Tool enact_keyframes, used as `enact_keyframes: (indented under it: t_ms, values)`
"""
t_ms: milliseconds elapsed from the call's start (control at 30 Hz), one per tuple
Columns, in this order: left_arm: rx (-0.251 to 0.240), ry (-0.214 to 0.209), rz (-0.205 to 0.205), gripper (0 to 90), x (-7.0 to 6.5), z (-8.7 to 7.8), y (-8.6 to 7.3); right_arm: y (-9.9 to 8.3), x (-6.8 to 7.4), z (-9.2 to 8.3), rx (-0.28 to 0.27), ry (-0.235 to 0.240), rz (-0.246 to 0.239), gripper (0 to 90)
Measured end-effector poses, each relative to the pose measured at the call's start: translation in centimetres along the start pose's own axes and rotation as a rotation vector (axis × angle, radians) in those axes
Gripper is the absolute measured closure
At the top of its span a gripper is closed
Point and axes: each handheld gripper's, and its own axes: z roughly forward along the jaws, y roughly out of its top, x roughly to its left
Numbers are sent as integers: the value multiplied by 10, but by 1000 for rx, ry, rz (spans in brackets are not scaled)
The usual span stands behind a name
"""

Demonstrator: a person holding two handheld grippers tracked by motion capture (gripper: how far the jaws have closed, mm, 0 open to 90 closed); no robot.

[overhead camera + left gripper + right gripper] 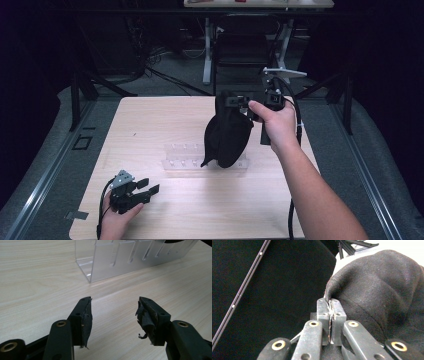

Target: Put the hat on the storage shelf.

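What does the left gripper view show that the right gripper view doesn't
Left gripper view: the left gripper open over the wooden table, its frayed fingers spread apart, and the clear acrylic rack ahead. Right gripper view: the right gripper with fingers pressed together on the edge of a black cap, lifted against a dark background. Shared: each looks along its own black gripper; little else overlaps.
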Motion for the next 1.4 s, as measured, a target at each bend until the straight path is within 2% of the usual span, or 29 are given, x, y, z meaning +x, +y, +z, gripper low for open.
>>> enact_keyframes:
  t_ms: [300, 400, 633, 767, 933, 1033, 1233, 1400]
  values:
    - [-11, -15, 19, 469, -7, 3, 9, -3, -1, 3, 0, 23, 7, 883]
    - [-28, -22, 21, 470, -11, 4, 14, -4, -1, 3, 0, 26, 12, 882]
    - [-42, -19, 66, 477, -18, 1, 30, -5, -2, 3, 1, 35, 23, 880]
    - [-60, -33, 69, 483, -22, 2, 41, -5, -1, 4, 6, 42, 20, 879]
    - [-76, -57, 85, 504, -31, 5, 56, -5, -2, 5, 5, 46, 22, 878]
    - [-75, -70, 115, 507, -41, 7, 67, -6, -1, 5, 0, 41, 20, 879]
    - [-82, -77, 144, 511, -53, 11, 79, -6, -1, 4, 7, 41, 19, 878]
    - [-78, -79, 149, 512, -55, 13, 83, -6, -1, 4, 5, 39, 16, 878]
